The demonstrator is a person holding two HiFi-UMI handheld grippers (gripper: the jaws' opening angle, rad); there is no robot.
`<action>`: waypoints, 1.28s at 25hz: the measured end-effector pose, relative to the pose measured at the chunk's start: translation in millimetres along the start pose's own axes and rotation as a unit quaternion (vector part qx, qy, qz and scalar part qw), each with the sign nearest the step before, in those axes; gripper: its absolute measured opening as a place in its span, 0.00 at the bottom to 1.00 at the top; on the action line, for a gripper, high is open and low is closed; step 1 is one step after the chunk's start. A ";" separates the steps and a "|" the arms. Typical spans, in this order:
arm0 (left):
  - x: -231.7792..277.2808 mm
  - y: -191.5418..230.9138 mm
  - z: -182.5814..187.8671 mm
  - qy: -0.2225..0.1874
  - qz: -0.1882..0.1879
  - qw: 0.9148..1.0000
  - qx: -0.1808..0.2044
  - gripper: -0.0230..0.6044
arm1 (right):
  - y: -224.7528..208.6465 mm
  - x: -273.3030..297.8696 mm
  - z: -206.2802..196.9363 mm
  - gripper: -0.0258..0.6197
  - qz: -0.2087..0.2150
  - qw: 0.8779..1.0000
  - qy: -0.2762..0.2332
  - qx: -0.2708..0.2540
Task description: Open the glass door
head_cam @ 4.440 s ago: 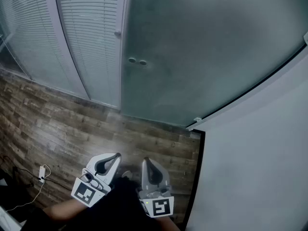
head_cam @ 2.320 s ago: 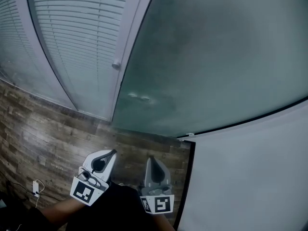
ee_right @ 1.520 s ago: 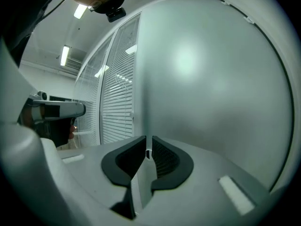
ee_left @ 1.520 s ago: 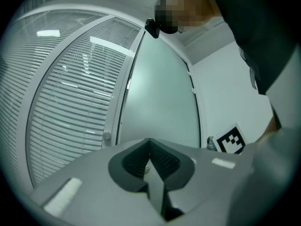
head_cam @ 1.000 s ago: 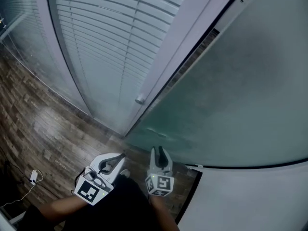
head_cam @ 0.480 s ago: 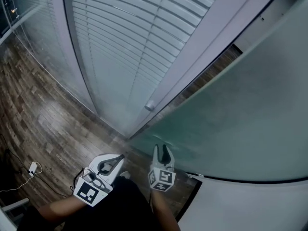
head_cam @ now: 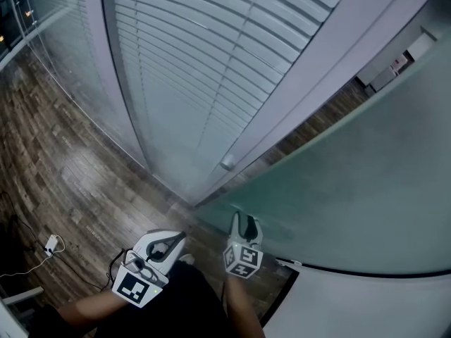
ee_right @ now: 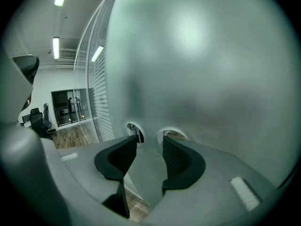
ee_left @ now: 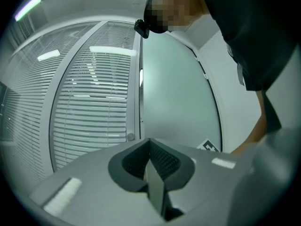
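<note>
Right gripper view shows what the head view blurs: the right claw (ee_right: pixel 149 142), whose jaws have just been opening and stand wide with nothing between them, is close against the frosted glass door (ee_right: pixel 202 55), with two round fittings (ee_right: pixel 133 127) just past its tips. The left claw (ee_left: pixel 149 147) (shut tight, empty) points level, farther back from the door. Left of the door hang slatted blinds (head_cam: pixel 190 62); below it lies a wood-plank floor (head_cam: pixel 56 167).

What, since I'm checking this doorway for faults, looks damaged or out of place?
Nothing spilled or broken. The door has two round clear spots and no handle in view; a charger cable trails loose on the floor.
</note>
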State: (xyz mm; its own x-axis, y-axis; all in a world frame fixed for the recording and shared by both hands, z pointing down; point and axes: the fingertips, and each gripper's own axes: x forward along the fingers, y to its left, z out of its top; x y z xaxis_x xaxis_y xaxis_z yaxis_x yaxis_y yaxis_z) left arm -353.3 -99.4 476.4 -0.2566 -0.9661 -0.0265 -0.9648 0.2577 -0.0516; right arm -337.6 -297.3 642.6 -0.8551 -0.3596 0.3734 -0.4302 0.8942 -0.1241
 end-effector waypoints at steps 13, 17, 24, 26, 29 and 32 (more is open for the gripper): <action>-3.0 17.7 3.9 -0.011 0.023 0.999 -0.033 0.04 | -2.9 10.6 10.1 0.29 -0.031 0.999 -0.017 0.020; -0.1 21.2 15.1 -0.018 0.027 0.999 -0.039 0.04 | -10.0 13.5 20.2 0.27 -0.040 0.998 -0.019 0.033; -16.3 20.8 -12.1 -0.015 0.036 0.998 -0.047 0.04 | -8.9 13.7 -9.1 0.23 -0.046 0.999 -0.018 0.002; -18.4 19.4 -16.5 -0.015 0.035 0.998 -0.046 0.04 | -9.5 14.0 -13.9 0.23 -0.046 0.999 -0.018 0.001; -18.4 21.7 -3.4 -0.019 0.035 0.998 -0.051 0.04 | -7.8 10.9 -1.7 0.23 -0.047 0.999 -0.017 -0.003; -24.0 21.1 -3.1 -0.020 0.034 0.998 -0.055 0.04 | -6.1 8.1 -2.9 0.22 -0.048 0.999 -0.015 -0.004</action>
State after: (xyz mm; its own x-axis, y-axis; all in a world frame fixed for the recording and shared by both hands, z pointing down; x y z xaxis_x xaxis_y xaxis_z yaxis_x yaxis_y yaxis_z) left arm -367.6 -70.7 479.1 -0.3208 -0.9449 -0.0657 -0.9465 0.3171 0.0605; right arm -341.0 -304.9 649.0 -0.8185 -0.4510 0.3559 -0.5081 0.8574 -0.0818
